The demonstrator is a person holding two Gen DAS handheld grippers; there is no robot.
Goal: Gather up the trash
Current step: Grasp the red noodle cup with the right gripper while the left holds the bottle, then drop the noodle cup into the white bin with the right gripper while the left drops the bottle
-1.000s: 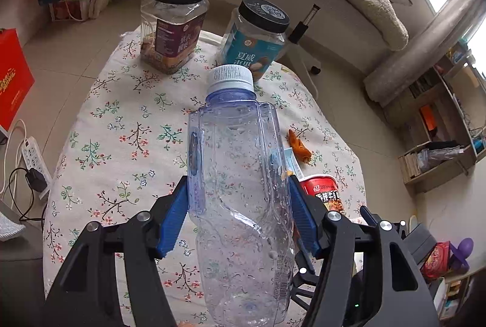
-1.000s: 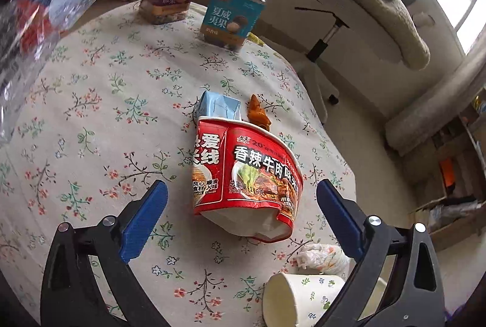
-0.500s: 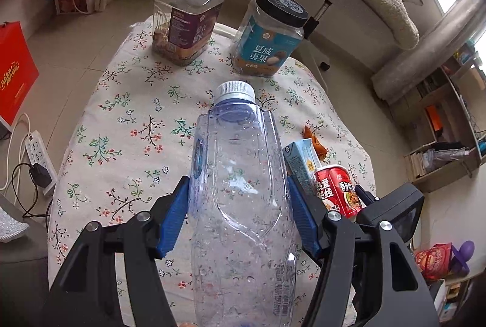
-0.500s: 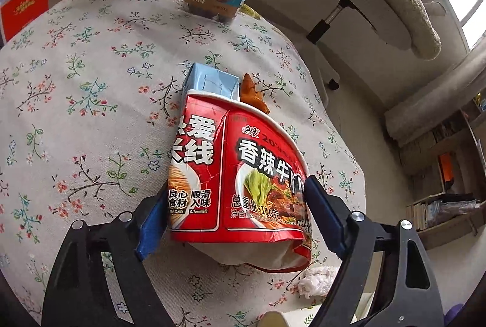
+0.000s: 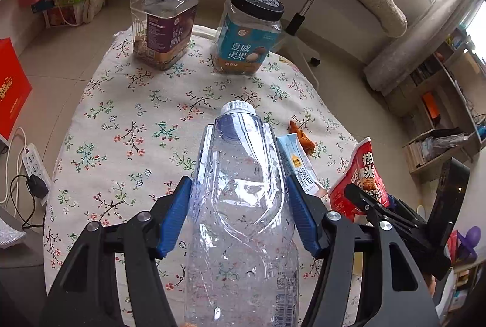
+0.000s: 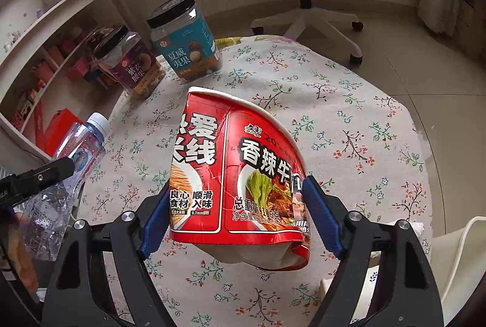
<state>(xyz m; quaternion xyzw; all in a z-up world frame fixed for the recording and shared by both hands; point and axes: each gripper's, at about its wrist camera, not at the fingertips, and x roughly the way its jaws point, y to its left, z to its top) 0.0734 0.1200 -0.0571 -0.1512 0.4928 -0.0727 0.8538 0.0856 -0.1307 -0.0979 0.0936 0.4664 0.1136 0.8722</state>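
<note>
A clear empty plastic bottle (image 5: 240,205) with a white cap points away from me, and my left gripper (image 5: 238,184) is shut on its body, above the floral tablecloth (image 5: 136,114). The same bottle (image 6: 70,163) shows at the left of the right wrist view. A crushed red instant-noodle cup (image 6: 237,144) sits between the blue pads of my right gripper (image 6: 235,187), which is shut on it and holds it off the table. In the left wrist view the cup (image 5: 361,172) hangs at the right. A small blue-and-white drink carton (image 5: 296,160) and an orange scrap (image 5: 300,135) lie on the cloth.
Two black-lidded snack jars (image 5: 164,23) (image 5: 249,32) stand at the table's far end. A crumpled tissue (image 6: 417,228) lies near the right edge. A white office chair (image 6: 303,8) stands beyond the table, shelves to the left, and a power strip (image 5: 33,160) on the floor.
My right gripper closed onto the noodle cup, lifted it off the cloth and rolled, swinging its view toward the chair. The left gripper kept its hold on the bottle and barely moved.
</note>
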